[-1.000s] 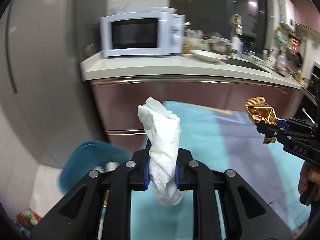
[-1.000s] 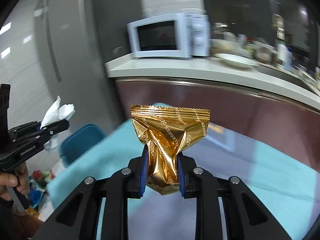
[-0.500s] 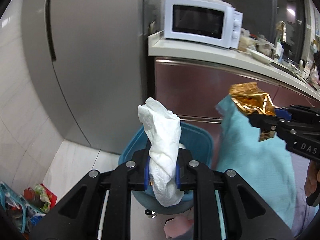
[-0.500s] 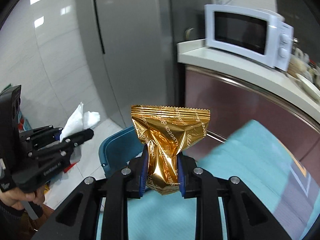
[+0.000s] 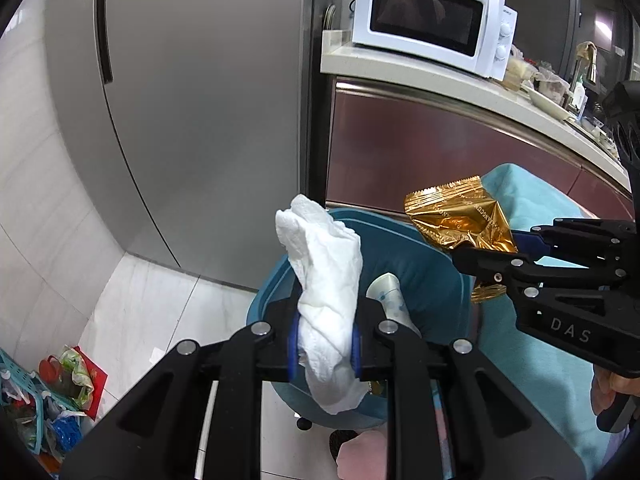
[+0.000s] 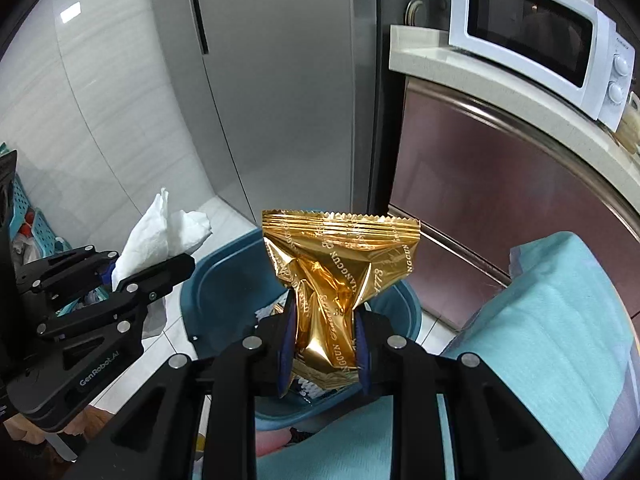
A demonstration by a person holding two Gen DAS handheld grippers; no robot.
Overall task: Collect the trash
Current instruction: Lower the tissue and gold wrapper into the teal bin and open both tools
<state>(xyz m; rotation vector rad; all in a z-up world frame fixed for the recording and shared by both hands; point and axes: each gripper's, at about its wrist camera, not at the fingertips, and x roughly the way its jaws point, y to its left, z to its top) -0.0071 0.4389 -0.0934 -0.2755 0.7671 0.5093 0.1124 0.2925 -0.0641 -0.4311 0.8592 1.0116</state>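
My left gripper (image 5: 325, 346) is shut on a crumpled white tissue (image 5: 326, 276) and holds it over the near rim of a blue trash bin (image 5: 424, 256) on the floor. My right gripper (image 6: 323, 350) is shut on a crinkled gold foil wrapper (image 6: 340, 276) and holds it above the same bin (image 6: 224, 268). The right gripper with the wrapper (image 5: 460, 216) shows at the right of the left wrist view. The left gripper with the tissue (image 6: 160, 232) shows at the left of the right wrist view. The bin holds some trash, partly hidden.
A grey fridge (image 5: 200, 100) stands behind the bin. A counter with a white microwave (image 5: 432, 20) is at the right. A teal cloth-covered table (image 6: 552, 340) edges the bin. A basket with bags (image 5: 36, 400) lies on the floor at the left.
Both grippers have swung left from over the teal table to above the blue bin, each still holding its piece of trash.
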